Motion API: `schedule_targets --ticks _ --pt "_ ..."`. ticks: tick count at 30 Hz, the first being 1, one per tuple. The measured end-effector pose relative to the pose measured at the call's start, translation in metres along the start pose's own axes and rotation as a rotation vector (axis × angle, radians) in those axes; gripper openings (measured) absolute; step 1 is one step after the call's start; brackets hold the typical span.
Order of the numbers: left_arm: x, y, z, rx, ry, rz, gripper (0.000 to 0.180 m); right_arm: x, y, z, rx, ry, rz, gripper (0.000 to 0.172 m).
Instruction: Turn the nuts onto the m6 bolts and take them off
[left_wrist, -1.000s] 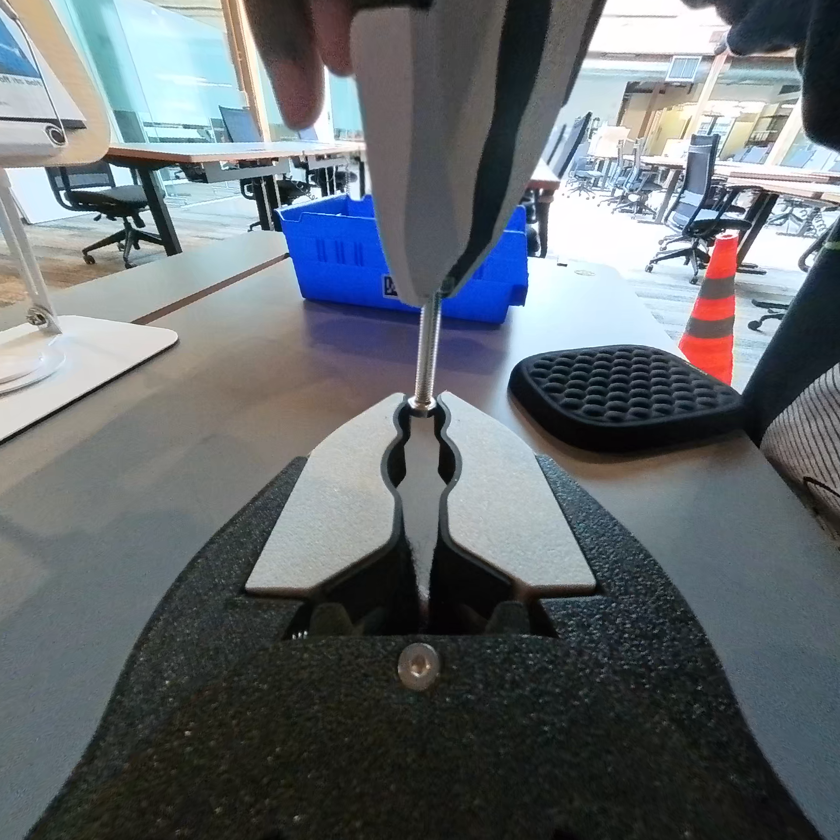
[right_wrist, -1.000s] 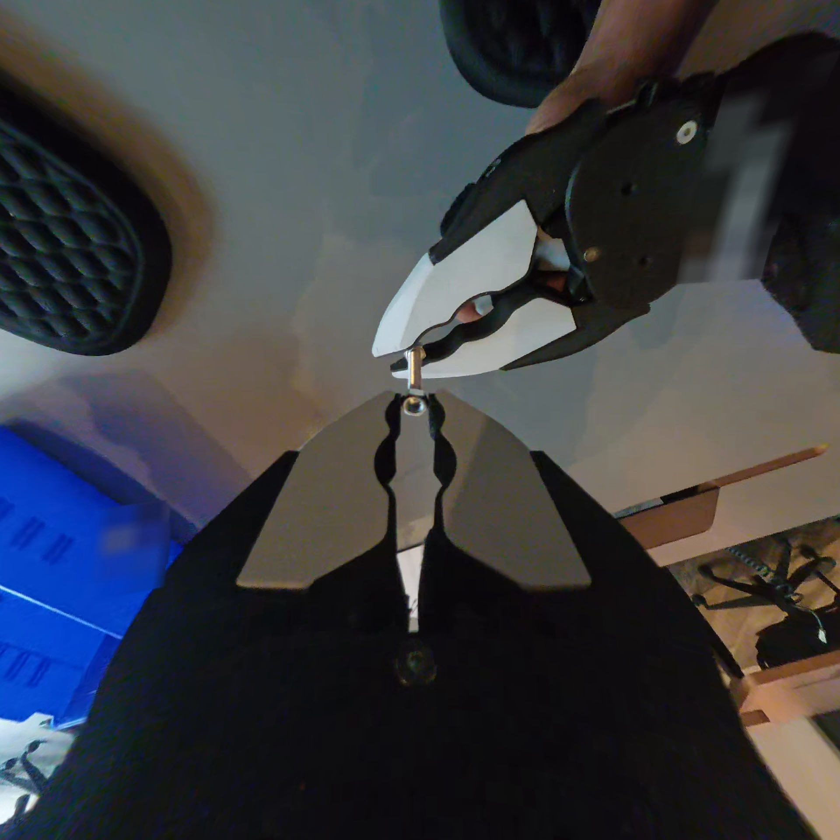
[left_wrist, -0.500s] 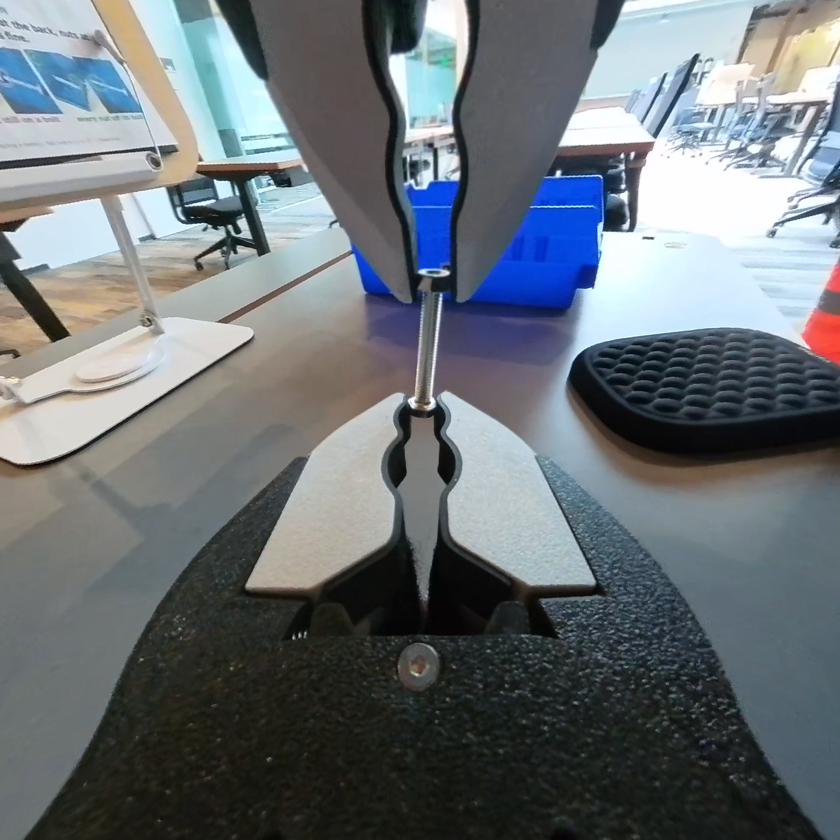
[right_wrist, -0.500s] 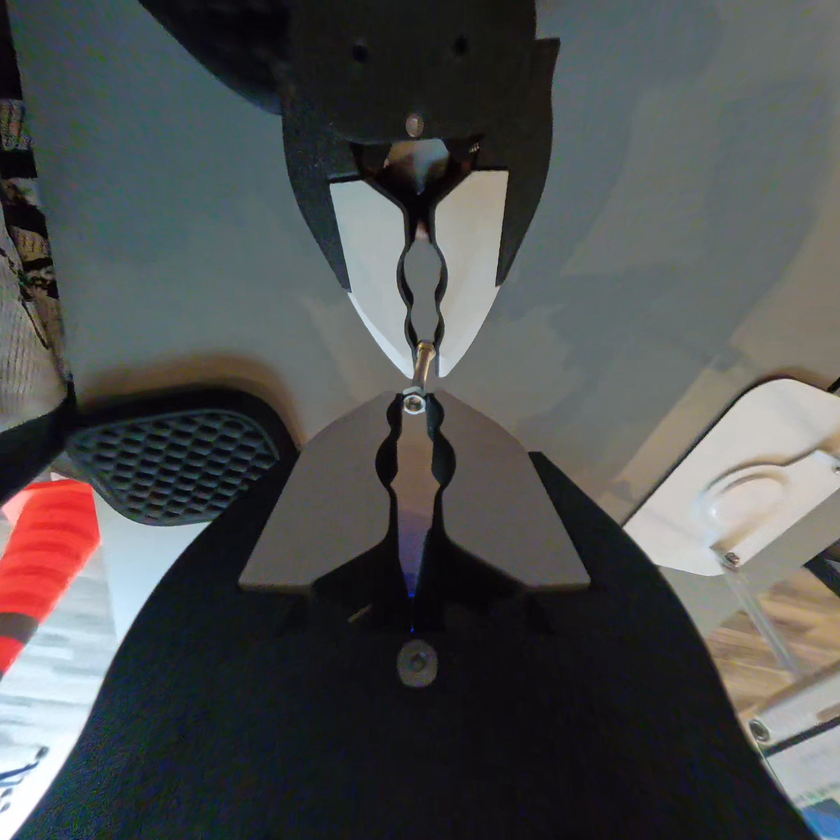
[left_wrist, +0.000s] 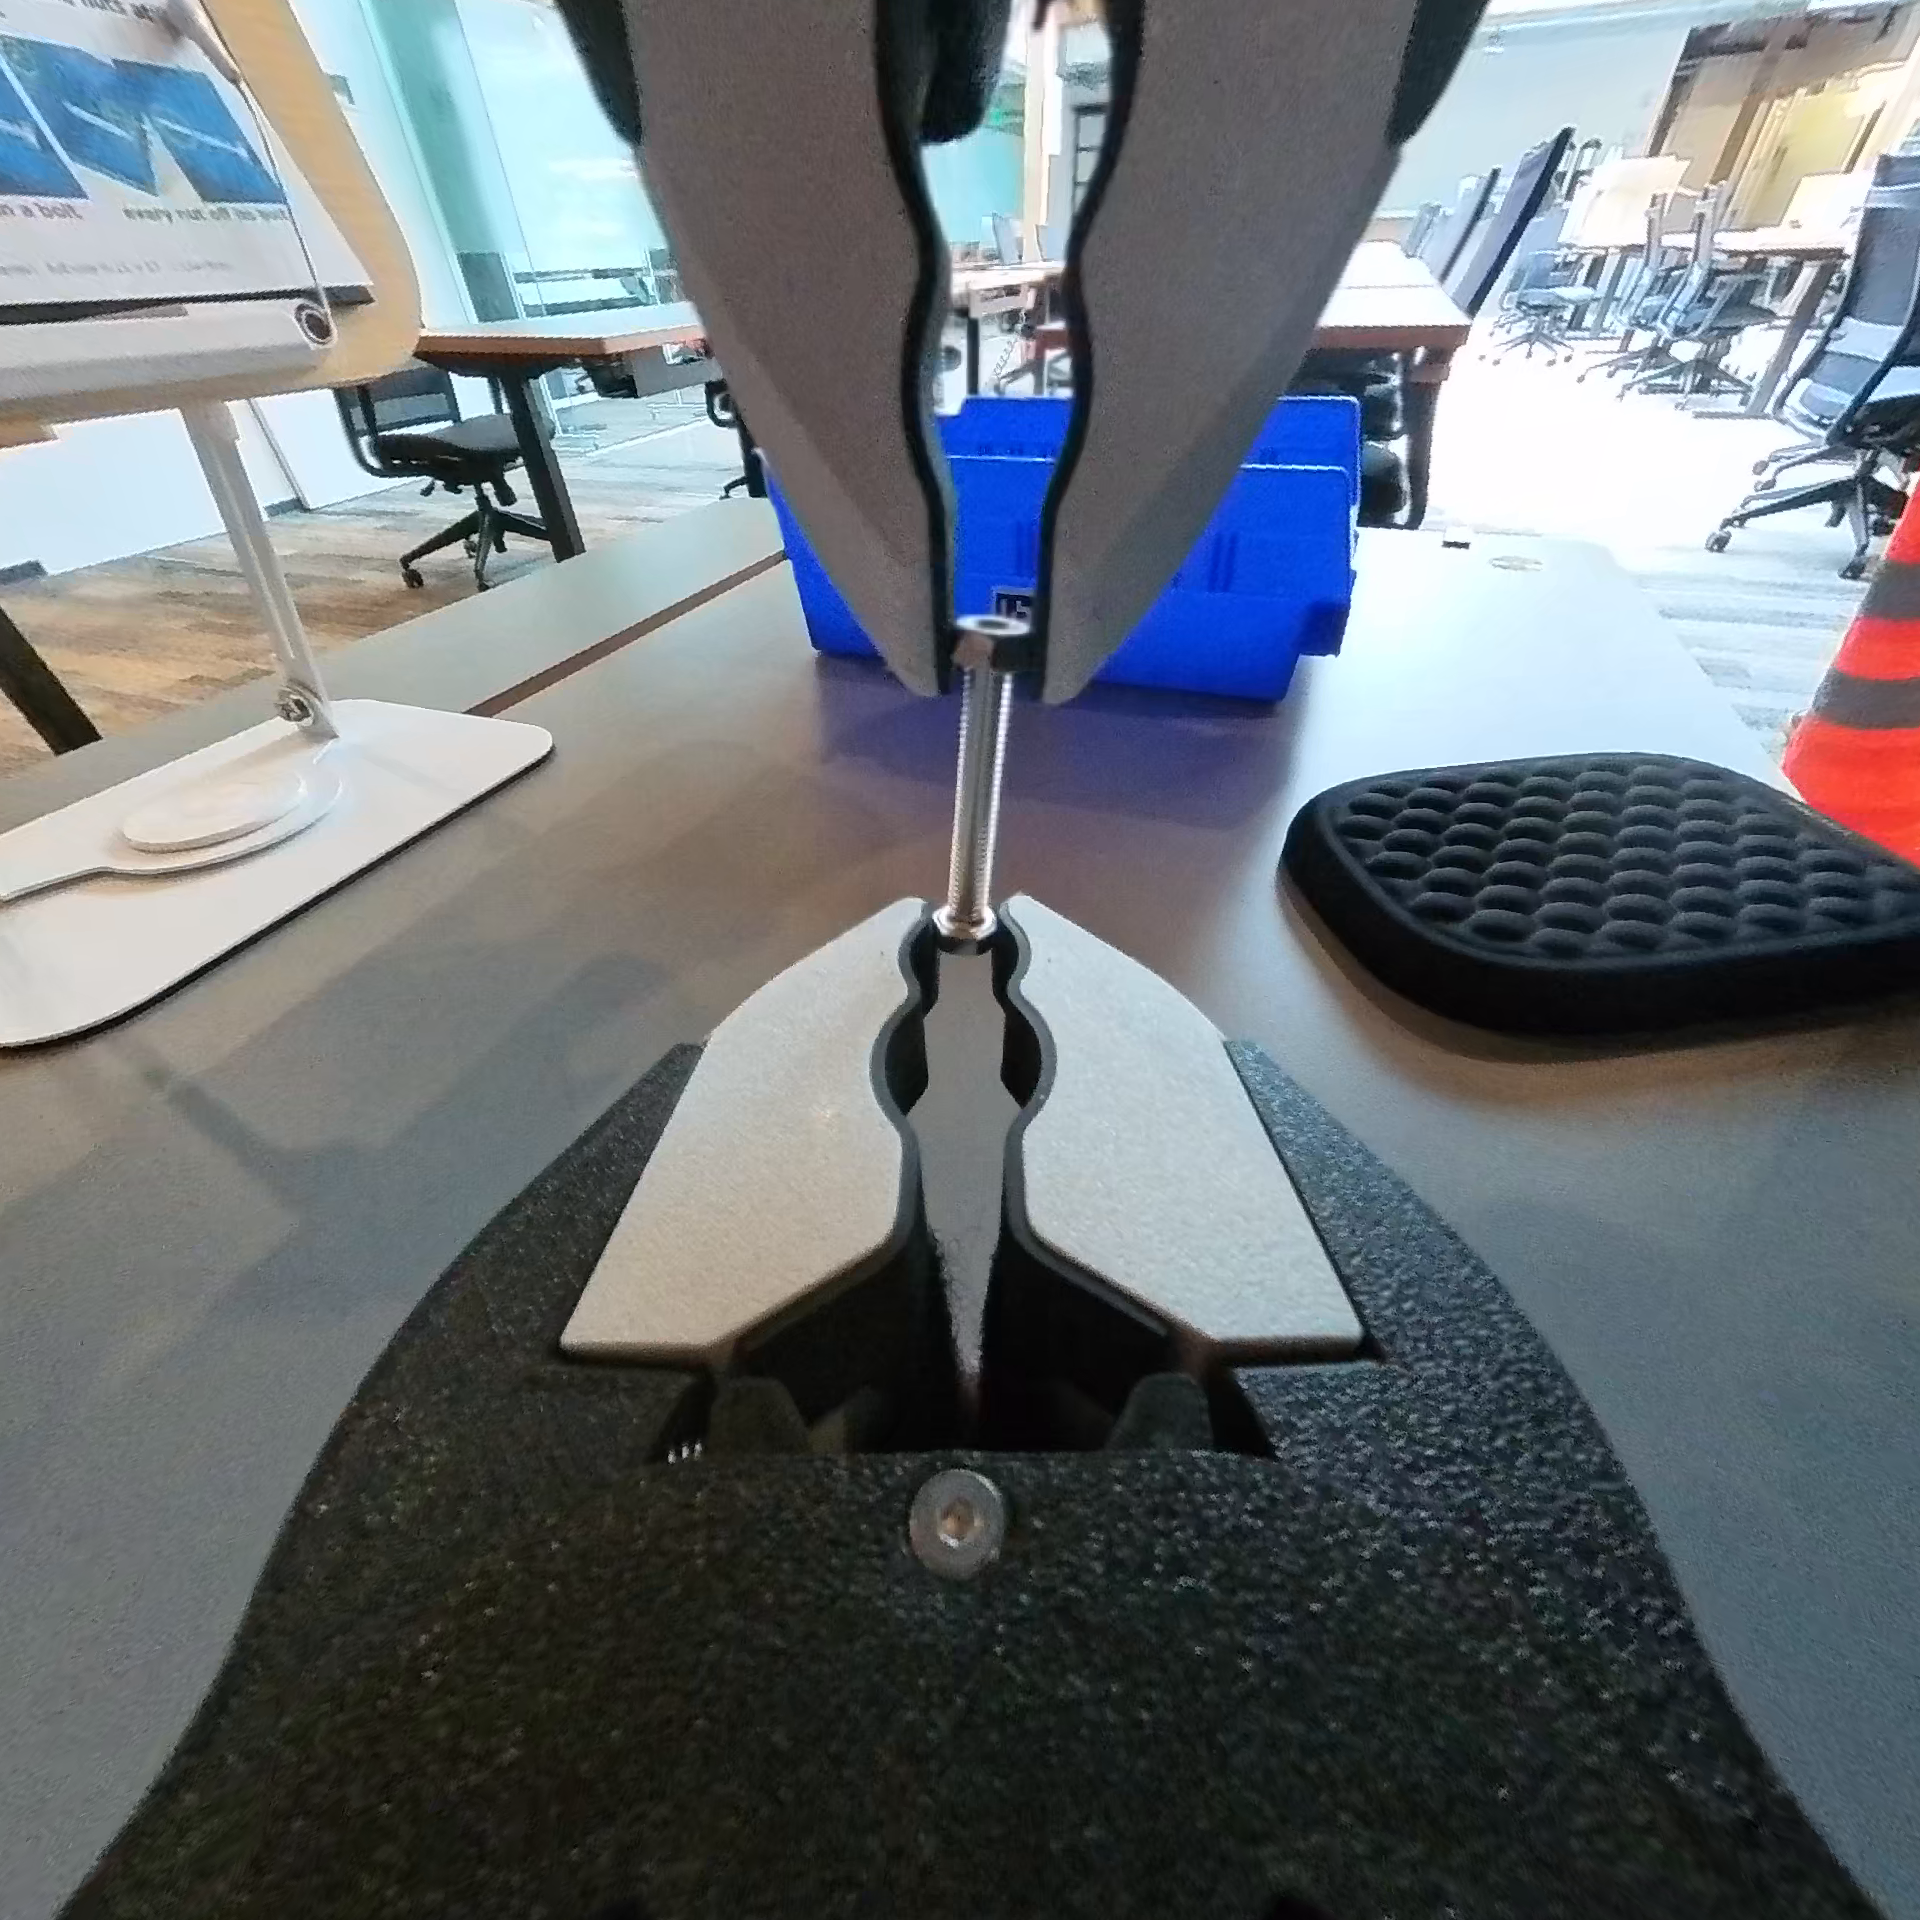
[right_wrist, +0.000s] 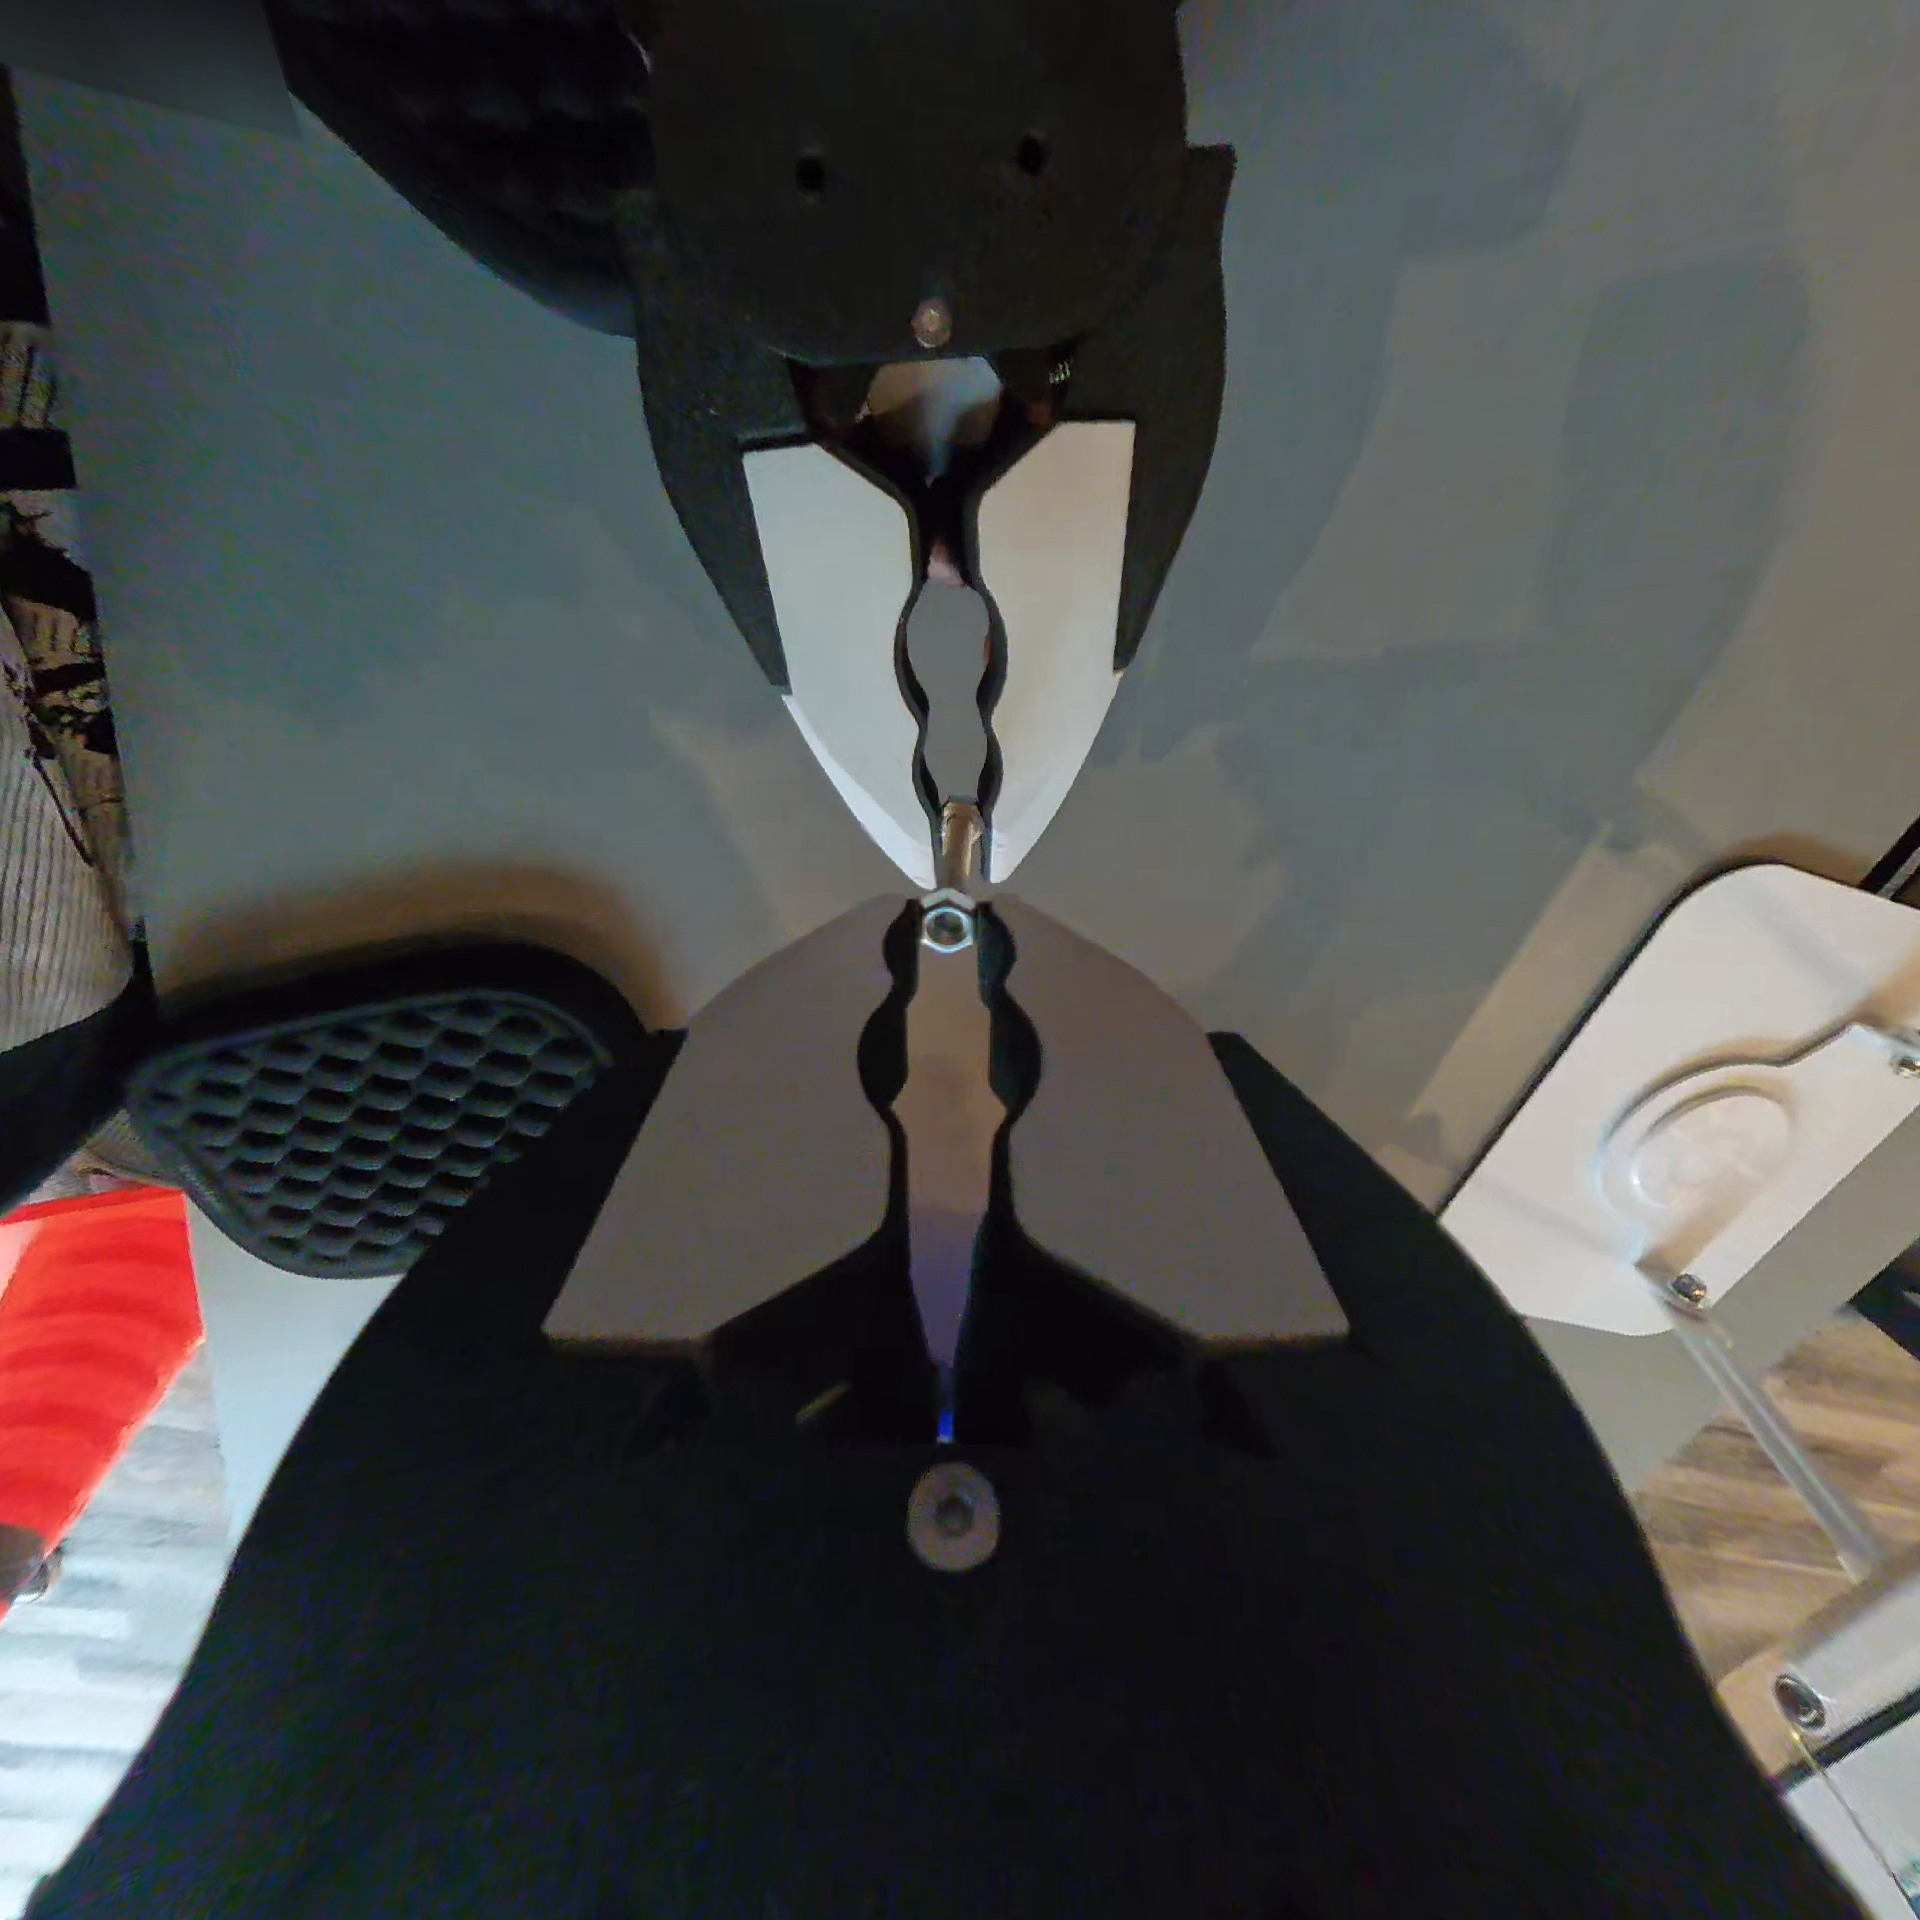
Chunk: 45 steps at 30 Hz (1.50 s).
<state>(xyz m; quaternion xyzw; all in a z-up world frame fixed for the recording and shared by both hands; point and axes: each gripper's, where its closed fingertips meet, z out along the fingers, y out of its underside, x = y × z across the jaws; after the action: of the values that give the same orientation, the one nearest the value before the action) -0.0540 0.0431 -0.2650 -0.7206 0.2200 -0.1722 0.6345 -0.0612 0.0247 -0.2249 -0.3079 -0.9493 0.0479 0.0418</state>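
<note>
Stand (left_wrist: 260, 790), white, at 9 o'clock in the left wrist view, on the table (left_wrist: 520, 1039). It carries a printed sheet, cut off by the frame's top corner.

Left gripper (left_wrist: 968, 935), centre, low. The jaws are narrowed to a slim gap and the pads press on the head end of the bolt (left_wrist: 977, 790). Likely purpose: to keep the bolt from spinning while the nut is worked. The head itself is sunk between the pads and hard to make out.

Bolt, silver, threaded. It stands clear of the table and runs from the left tips toward 12 o'clock.

Right gripper (left_wrist: 992, 665), at 12 o'clock, pointing down, tips opposite the left's. The jaws are nearly closed and pinch the nut (left_wrist: 989, 629) at the bolt's thread end, in line with the shaft, apparently to turn it. How many threads are engaged cannot be told. The body is cropped above.

Bin (left_wrist: 1247, 582), blue, behind the right gripper, partly screened by it.

Mat (left_wrist: 1600, 883), black, honeycombed, at 3 o'clock.

Cone (left_wrist: 1870, 686), orange, at the right edge, cut off.
</note>
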Motion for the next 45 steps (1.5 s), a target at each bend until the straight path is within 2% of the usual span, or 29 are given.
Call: schedule_targets --ticks 4,8,12,16,21,24,27,30,34,36,40,41,43,45 --pt "0.009 0.001 0.000 -0.010 0.076 -0.009 0.009 -0.005 0.000 0.001 -0.018 -0.004 -0.146 0.010" --pt "0.024 0.002 -0.003 -0.018 0.225 -0.030 0.009 -0.016 0.003 0.000 -0.061 -0.020 -0.458 0.009" --pt "0.043 0.001 -0.012 -0.020 0.419 -0.064 0.009 -0.033 -0.002 0.000 -0.064 -0.048 -0.788 0.010" --pt "0.061 -0.002 -0.027 -0.002 0.616 -0.114 0.009 -0.048 -0.015 -0.003 -0.030 -0.051 -0.993 0.009" --pt "0.084 -0.006 -0.049 0.013 0.893 -0.135 0.009 -0.069 -0.030 -0.007 -0.006 -0.081 -1.152 0.009" --pt "0.091 -0.008 -0.061 0.006 1.052 -0.186 0.009 -0.073 -0.039 -0.008 -0.014 -0.043 -1.224 0.010" --pt "0.092 -0.010 -0.065 0.014 1.105 -0.209 0.009 -0.068 -0.044 -0.011 -0.022 0.014 -1.235 0.010" --pt "0.086 -0.017 -0.067 0.089 1.075 -0.225 0.009 -0.062 -0.050 -0.020 0.040 0.066 -1.186 0.010" --pt "0.075 -0.022 -0.061 0.160 0.939 -0.200 0.009 -0.041 -0.049 -0.036 0.107 0.141 -0.997 0.010" --pt "0.065 -0.022 -0.050 0.172 0.804 -0.167 0.009 -0.032 -0.042 -0.041 0.122 0.151 -0.862 0.009" --pt "0.022 -0.028 -0.019 0.186 0.321 -0.119 0.009 -0.016 -0.017 -0.044 0.089 0.138 -0.574 0.010" --pt "0.017 -0.027 -0.016 0.181 0.240 -0.107 0.009 -0.014 -0.012 -0.044 0.090 0.121 -0.504 0.009" --pt "0.016 -0.022 -0.012 0.156 0.165 -0.108 0.009 -0.012 -0.006 -0.043 0.099 0.096 -0.409 0.009" --pt "0.023 -0.016 -0.010 0.133 0.172 -0.101 0.009 -0.014 -0.005 -0.041 0.114 0.066 -0.392 0.009"
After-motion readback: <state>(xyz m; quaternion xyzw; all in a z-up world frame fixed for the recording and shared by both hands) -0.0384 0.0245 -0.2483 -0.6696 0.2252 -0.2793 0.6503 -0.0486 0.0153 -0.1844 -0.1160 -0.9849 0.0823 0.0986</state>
